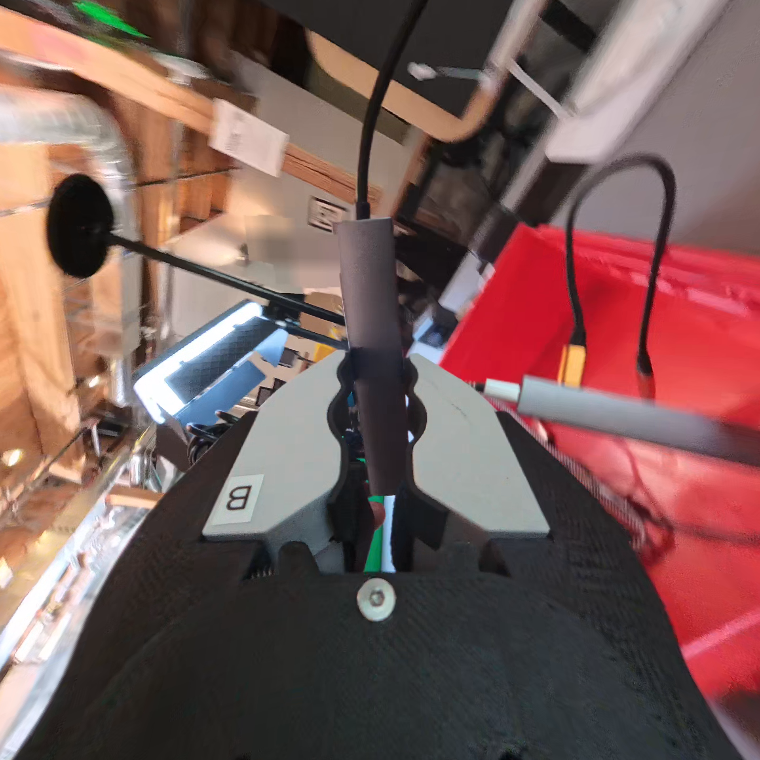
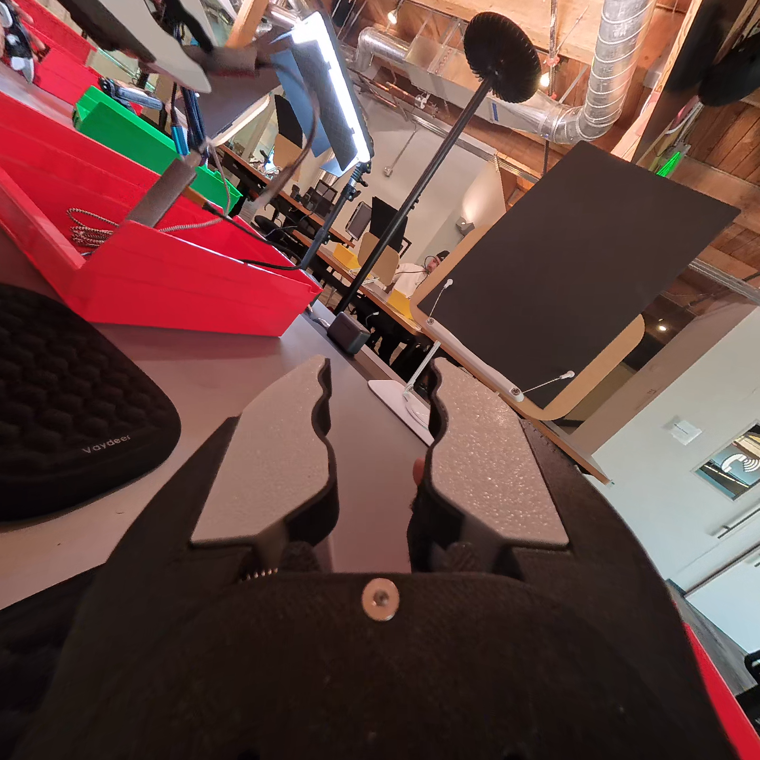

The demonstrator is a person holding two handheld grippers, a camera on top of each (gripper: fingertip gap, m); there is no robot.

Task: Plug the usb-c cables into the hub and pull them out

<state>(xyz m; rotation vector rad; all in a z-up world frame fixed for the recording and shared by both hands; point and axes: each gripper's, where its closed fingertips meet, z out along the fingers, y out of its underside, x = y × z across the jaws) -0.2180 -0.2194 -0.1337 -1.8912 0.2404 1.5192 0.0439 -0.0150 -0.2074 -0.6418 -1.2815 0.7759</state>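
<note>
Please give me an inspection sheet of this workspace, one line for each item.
Surface: grey table, partly covered.
Job's things: dark hub held off the table; its own black cable leaves its far end.
Clutter: red bin, green bin, black mat.
Grippers: left gripper shut on the hub; right gripper open and empty.
Cables: short black looped cable hanging over the red bin; braided cable coiled inside it.
Surroundings: light panel, black stand, dark board, ceiling ducts.
</note>
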